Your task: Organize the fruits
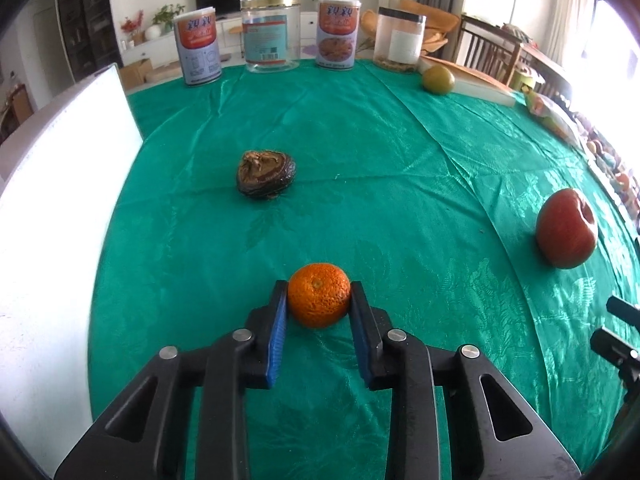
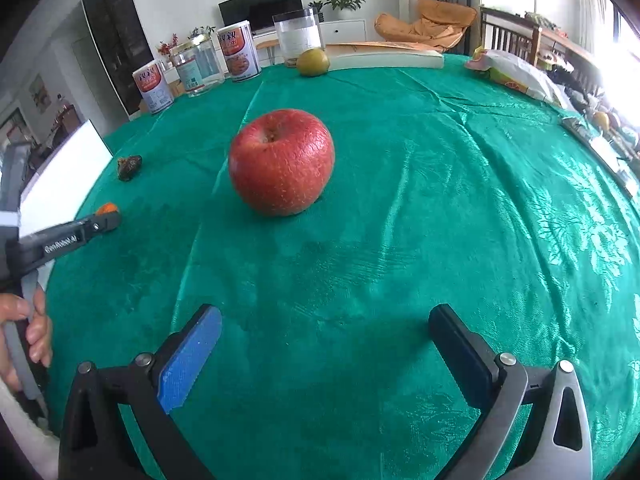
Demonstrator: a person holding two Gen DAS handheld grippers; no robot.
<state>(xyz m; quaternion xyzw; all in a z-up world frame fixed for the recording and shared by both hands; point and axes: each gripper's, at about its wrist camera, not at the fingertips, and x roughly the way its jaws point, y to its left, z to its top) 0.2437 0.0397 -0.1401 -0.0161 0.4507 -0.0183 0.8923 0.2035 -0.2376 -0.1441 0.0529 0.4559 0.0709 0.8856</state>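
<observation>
Round table under green satin tablecloth (image 1: 400, 160), creased. On it: orange (image 1: 319, 295) near front, dark shrivelled fruit (image 1: 266, 175) mid-left, red apple (image 2: 281, 162) right of centre, green-yellow fruit (image 1: 439, 79) at far edge just beside a flat white box (image 2: 384, 60). Far rim: two printed cans (image 1: 198, 46), two clear jars (image 1: 272, 34). White board (image 1: 60, 220) on left edge, possibly leaning.
</observation>
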